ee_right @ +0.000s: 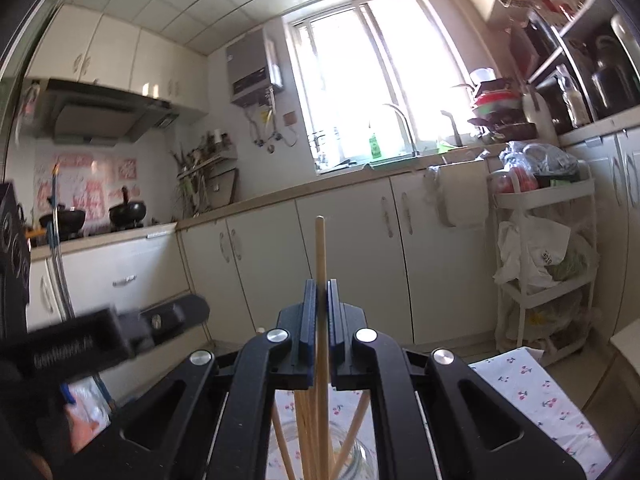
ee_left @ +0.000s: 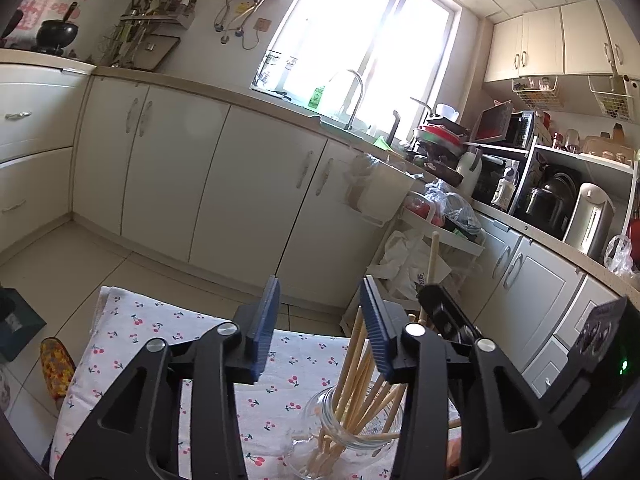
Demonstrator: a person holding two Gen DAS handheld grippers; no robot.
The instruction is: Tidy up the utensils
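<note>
The right hand-held gripper is pinched tight on a single wooden chopstick, held nearly upright, its lower end reaching down among the others in the glass jar below. The left hand-held gripper stands partly open with nothing between its blue pads. From it, the jar sits at about five o'clock, low and just beyond its right finger.

To my eye the step in hand is dropping this chopstick into the jar with the rest. The next move calls for lowering it straight, then loosening the pinch so it slides in without knocking the glass over; the free gripper could steady the jar.

The jar holds a loose bundle of chopsticks fanning outward. It stands on the table, on a cherry-print cloth.
</note>
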